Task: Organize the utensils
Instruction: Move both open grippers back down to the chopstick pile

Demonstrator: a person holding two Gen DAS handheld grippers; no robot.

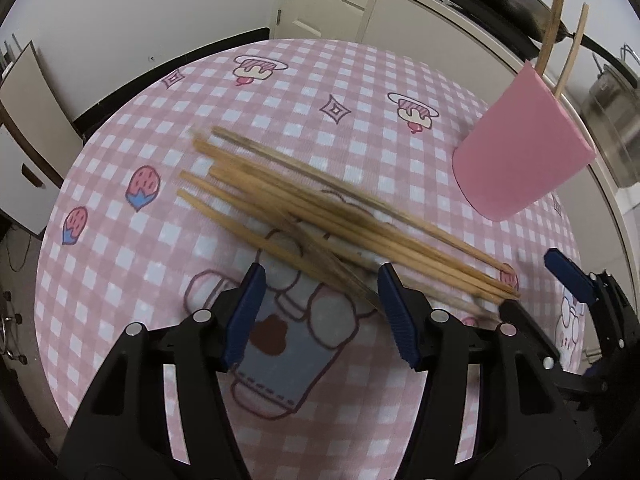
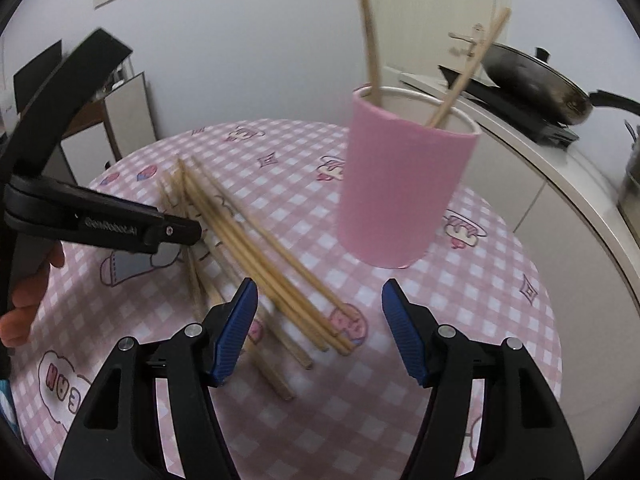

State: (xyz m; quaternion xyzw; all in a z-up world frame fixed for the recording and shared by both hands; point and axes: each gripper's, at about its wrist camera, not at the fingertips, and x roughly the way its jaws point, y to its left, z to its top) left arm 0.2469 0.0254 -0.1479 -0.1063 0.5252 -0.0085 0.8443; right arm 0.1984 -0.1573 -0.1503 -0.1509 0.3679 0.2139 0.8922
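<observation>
1. Pink gingham cloth with cartoon prints covered your round tabletop [image 1: 120, 184]. From the left wrist, your left gripper [image 1: 320, 312] stood with its jaws apart, nothing clamped, over a loose pile of slim wooden chopsticks [image 1: 320, 216].
2. From the right wrist, your right gripper [image 2: 320, 328] was likewise apart and empty. Only two chopsticks stood in the smooth pink cup [image 2: 404, 184]; the pile remained.

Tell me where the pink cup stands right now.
The pink cup stands upright on the checked tablecloth, right of the loose chopsticks in the right wrist view, with two chopsticks already in it.
</observation>
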